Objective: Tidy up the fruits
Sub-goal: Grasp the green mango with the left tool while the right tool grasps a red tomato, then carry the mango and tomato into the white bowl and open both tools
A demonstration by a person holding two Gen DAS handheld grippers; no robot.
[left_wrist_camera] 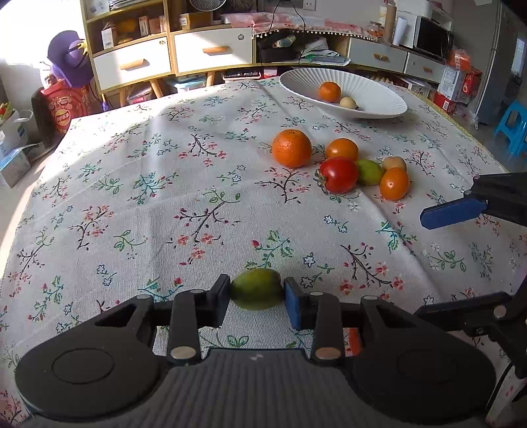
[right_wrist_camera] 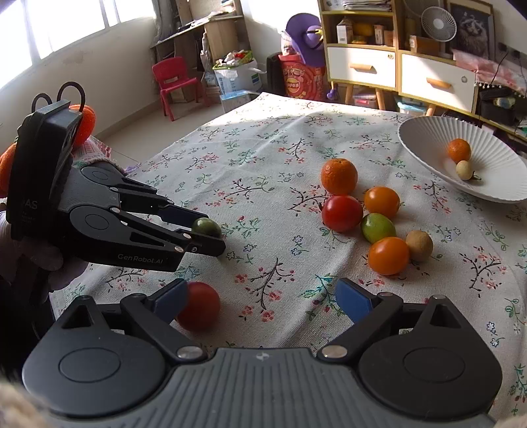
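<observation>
My left gripper (left_wrist_camera: 257, 293) clamps a green fruit (left_wrist_camera: 256, 289) between its pads; my right gripper (right_wrist_camera: 262, 298) gapes, a red tomato (right_wrist_camera: 199, 306) touching its left pad (right_wrist_camera: 171, 297).

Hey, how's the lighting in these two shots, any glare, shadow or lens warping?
Left wrist view: sun patch washes out the tablecloth at left, window corner blown white, near cloth shaded; fisheye bends the cabinet. Right wrist view: windows overexposed, the left gripper casts a dark shadow on the cloth, corners vignetted; fruit sharp in both.
</observation>
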